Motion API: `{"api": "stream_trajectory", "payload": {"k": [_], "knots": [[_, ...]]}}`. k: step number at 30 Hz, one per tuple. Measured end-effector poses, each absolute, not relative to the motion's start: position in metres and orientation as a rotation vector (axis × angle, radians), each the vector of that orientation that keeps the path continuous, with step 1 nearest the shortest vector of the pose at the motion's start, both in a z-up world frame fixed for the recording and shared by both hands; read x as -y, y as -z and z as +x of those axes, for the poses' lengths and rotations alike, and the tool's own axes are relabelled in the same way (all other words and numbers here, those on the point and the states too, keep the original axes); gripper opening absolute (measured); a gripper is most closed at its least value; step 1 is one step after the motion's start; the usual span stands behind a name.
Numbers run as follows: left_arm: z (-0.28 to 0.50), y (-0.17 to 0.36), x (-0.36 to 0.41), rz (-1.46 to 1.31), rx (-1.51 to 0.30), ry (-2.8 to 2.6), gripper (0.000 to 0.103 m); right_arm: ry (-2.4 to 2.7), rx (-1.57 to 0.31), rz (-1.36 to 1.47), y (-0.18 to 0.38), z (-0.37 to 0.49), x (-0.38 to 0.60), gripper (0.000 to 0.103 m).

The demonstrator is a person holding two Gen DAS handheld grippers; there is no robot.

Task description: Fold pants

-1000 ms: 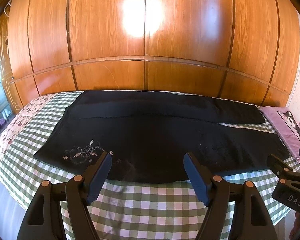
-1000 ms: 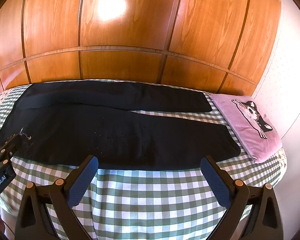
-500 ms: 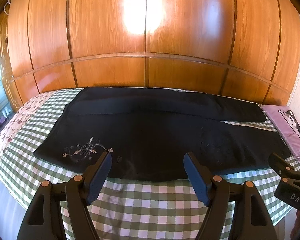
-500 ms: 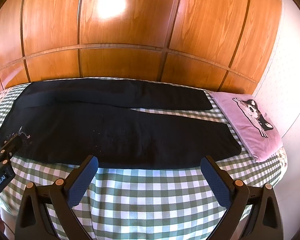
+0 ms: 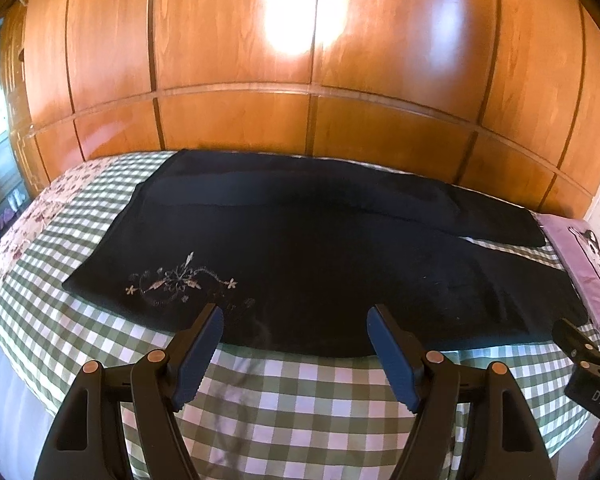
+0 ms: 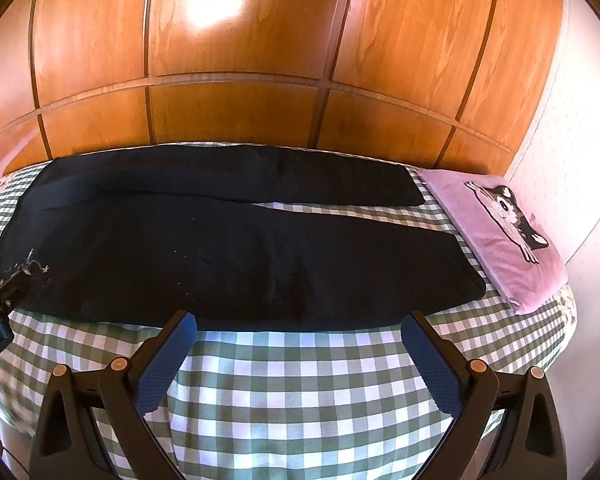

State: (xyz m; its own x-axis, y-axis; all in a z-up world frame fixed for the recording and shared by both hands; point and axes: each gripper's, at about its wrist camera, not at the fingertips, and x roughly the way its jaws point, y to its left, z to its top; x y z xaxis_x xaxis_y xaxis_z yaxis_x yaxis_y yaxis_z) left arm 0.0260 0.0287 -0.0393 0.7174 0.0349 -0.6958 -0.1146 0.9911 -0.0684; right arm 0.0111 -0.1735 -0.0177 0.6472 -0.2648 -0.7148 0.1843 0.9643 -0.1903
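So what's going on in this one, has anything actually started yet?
Not yet. A person holds a gripper in each hand over a bed with a green checked cover. Black pants lie flat and unfolded across it, legs toward a purple pillow. The left gripper and right gripper are both open and empty, poised at the pants' near edge.

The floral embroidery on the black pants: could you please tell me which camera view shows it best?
The left wrist view: the floral embroidery lies whole and unobstructed near the waist end. In the right wrist view only a sliver shows at the left edge, partly behind the left claw.
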Motion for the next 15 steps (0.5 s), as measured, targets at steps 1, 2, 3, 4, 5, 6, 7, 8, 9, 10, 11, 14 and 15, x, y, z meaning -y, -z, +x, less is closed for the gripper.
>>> {"api": "stream_trajectory", "payload": {"k": [1,2,3,4,5,6,7,8,9,10,11,14,15], "knots": [[0.027,0.041,-0.031,-0.116,-0.774,-0.086,0.076,0.259,-0.831,-0.1,0.018,0.012,0.175,0.103],[0.029,0.044,-0.033,-0.124,-0.784,-0.088,0.076,0.263,-0.834,-0.09,0.02,0.013,0.179,0.103],[0.031,0.047,-0.036,-0.14,-0.796,-0.086,0.076,0.262,-0.834,-0.079,0.02,0.014,0.181,0.103],[0.033,0.05,-0.04,-0.161,-0.807,-0.079,0.076,0.254,-0.832,-0.057,0.021,0.015,0.186,0.103],[0.035,0.053,-0.043,-0.182,-0.821,-0.07,0.076,0.241,-0.827,-0.024,0.021,0.016,0.192,0.103],[0.037,0.055,-0.047,-0.197,-0.835,-0.063,0.076,0.229,-0.82,0.023,0.022,0.017,0.2,0.103],[0.039,0.058,-0.048,-0.208,-0.848,-0.06,0.076,0.227,-0.813,0.054,0.022,0.017,0.208,0.103],[0.041,0.061,-0.052,-0.216,-0.858,-0.058,0.076,0.226,-0.811,0.08,0.024,0.02,0.215,0.103],[0.042,0.064,-0.055,-0.221,-0.864,-0.061,0.076,0.222,-0.82,0.108,0.026,0.022,0.224,0.103],[0.043,0.067,-0.058,-0.227,-0.871,-0.065,0.076,0.215,-0.83,0.142,0.029,0.023,0.231,0.103],[0.045,0.071,-0.062,-0.235,-0.876,-0.071,0.076,0.203,-0.839,0.189,0.032,0.024,0.241,0.103],[0.049,0.081,-0.076,-0.276,-0.894,-0.087,0.076,0.182,-0.86,0.35,0.044,0.028,0.268,0.1],[0.051,0.083,-0.08,-0.291,-0.898,-0.09,0.076,0.187,-0.867,0.406,0.049,0.027,0.278,0.097]]}}
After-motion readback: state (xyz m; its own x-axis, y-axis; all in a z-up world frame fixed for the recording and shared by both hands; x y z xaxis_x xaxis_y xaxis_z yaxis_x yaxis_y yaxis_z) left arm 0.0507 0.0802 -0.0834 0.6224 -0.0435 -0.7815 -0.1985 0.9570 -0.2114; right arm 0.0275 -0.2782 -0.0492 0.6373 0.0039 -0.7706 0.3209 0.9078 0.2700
